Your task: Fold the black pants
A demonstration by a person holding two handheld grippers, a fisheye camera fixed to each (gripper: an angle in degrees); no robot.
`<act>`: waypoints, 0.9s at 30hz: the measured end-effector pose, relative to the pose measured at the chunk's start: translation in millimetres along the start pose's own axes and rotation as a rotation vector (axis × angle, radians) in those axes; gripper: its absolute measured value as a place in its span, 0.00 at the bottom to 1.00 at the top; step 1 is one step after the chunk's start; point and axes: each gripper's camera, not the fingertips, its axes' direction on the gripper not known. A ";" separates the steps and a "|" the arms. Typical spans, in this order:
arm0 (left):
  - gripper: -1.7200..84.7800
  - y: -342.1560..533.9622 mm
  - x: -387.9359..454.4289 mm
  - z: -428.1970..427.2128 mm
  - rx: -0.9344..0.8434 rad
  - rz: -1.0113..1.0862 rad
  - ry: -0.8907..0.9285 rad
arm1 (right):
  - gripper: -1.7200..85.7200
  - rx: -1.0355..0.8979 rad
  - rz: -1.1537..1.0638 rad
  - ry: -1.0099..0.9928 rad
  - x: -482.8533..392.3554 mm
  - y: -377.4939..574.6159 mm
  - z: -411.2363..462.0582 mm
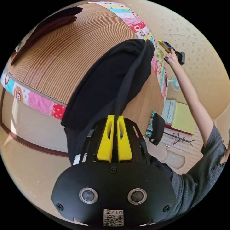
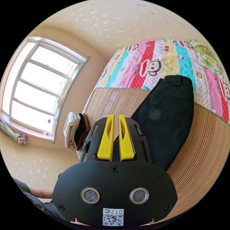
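Gripping a fold of the black pants (image 1: 112, 83) between its two yellow jaws, the left gripper (image 1: 114, 119) holds the cloth taut in the left gripper view, a narrow ridge of fabric running from the jaws up across the garment. The pants lie on a ribbed bamboo mat (image 1: 55, 55) that covers a bed, and one end hangs over the mat's near edge, past the bright cartoon-print sheet (image 1: 36, 100) that shows along that edge. At the mat's far left corner sits a dark folded garment (image 1: 48, 24). To the right, the person's outstretched arm (image 1: 191, 95) holds the right gripper (image 1: 165, 45) well above the far end of the pants, clear of the cloth.

In the right gripper view a window (image 2: 40, 88) stands at the left, and a small pile of folded clothes (image 2: 75, 131) rests at the mat's (image 2: 203, 153) left edge. The right gripper (image 2: 114, 117) has its jaws drawn close with only a thin slit between them and nothing in it. Right of it the pants (image 2: 165, 115) lie flat, the waistband reaching onto the sheet (image 2: 153, 62).
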 end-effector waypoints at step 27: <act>0.01 -173.5 -90.8 -57.0 -0.374 0.014 0.012 | 0.12 -0.145 0.620 -0.339 95.4 343.3 122.9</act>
